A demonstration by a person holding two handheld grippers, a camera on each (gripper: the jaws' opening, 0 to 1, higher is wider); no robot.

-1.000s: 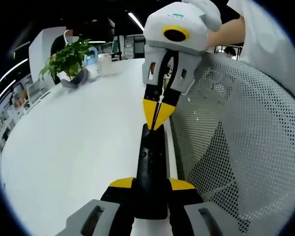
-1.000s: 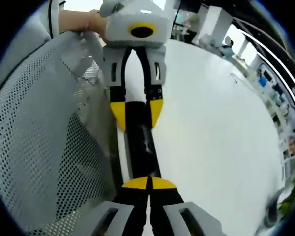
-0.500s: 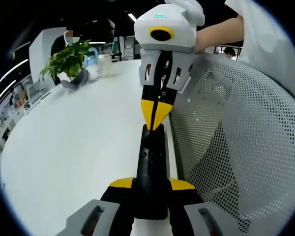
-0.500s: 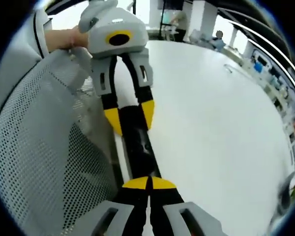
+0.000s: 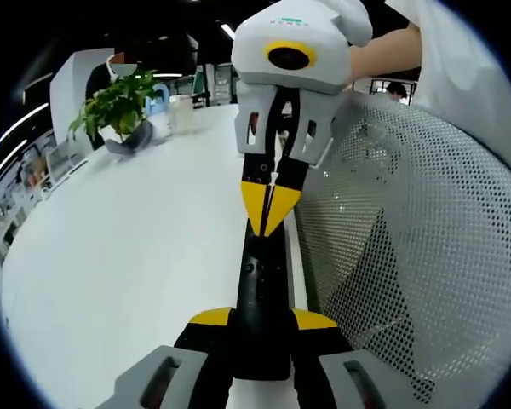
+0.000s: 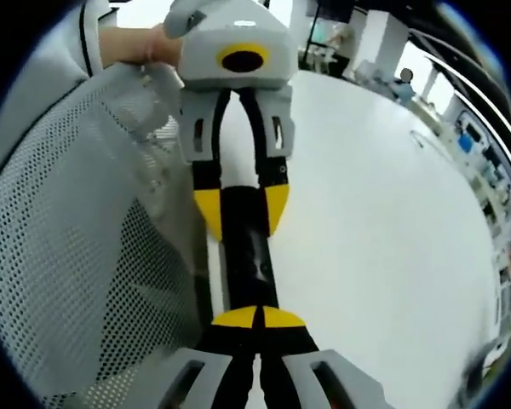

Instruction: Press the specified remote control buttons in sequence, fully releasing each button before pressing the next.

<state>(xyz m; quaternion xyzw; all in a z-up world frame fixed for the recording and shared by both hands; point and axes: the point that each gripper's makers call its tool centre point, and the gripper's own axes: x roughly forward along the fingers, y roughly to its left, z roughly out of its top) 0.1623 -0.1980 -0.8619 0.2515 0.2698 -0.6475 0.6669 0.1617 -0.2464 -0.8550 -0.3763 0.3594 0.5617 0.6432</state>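
Observation:
A black remote (image 5: 260, 281) lies lengthwise over the white table (image 5: 136, 247), and my left gripper (image 5: 262, 319) is shut on its near end, one yellow-tipped jaw on each side. My right gripper (image 5: 268, 223) comes down from the top of the left gripper view, shut, with its yellow tips resting on the remote's upper face near the far end. In the right gripper view the right gripper (image 6: 257, 317) shows the same closed tips on the remote (image 6: 249, 256). Beyond them the left gripper (image 6: 242, 213) clasps the remote's other end.
A white mesh chair back (image 5: 409, 256) stands close along the table edge beside the remote. A potted plant (image 5: 119, 106) and a cup (image 5: 183, 111) sit at the table's far end. A person's hand (image 6: 140, 47) holds the left gripper.
The right gripper tilted and shifted; its shut tips now sit slightly further along the remote toward the left gripper. The left gripper's hold on the remote is unchanged.

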